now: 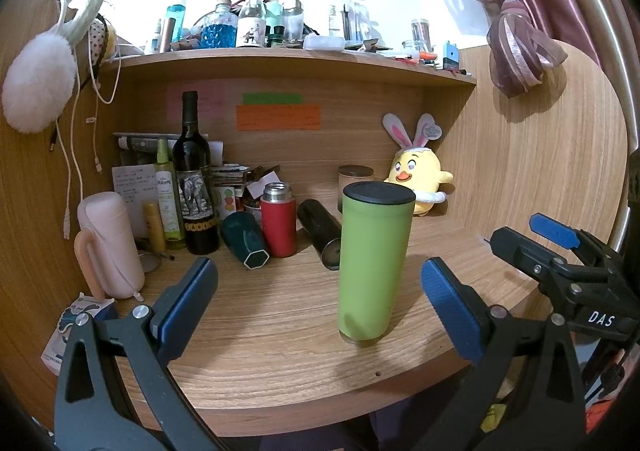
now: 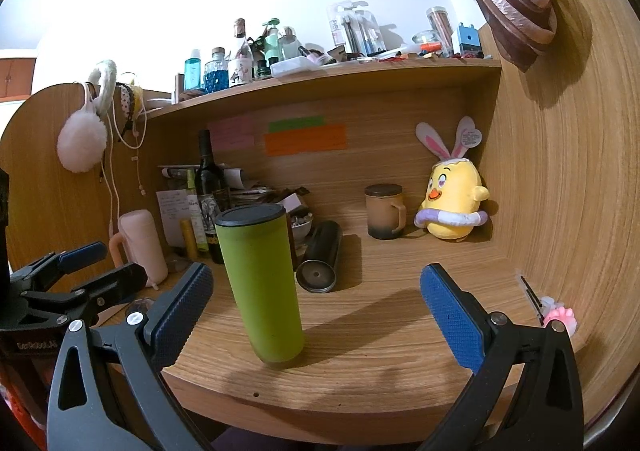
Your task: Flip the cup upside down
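The left claw [image 1: 320,299] and right claw [image 2: 316,305] both gaped wide, gripping nothing. The green cup [image 1: 372,263] stood at frame center on the tabletop [image 1: 280,331], dark end up, untouched by either.

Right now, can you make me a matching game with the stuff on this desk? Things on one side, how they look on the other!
Things:
1. green cup
2. black tumbler
3. chick plush toy
4. left gripper

How they look:
A. lying on its side
B. open, holding nothing
C. standing up near the desk's front edge, black end on top
D. sitting in the back right corner, wearing bunny ears

Pairs: 1-C, 2-A, 3-D, 4-B
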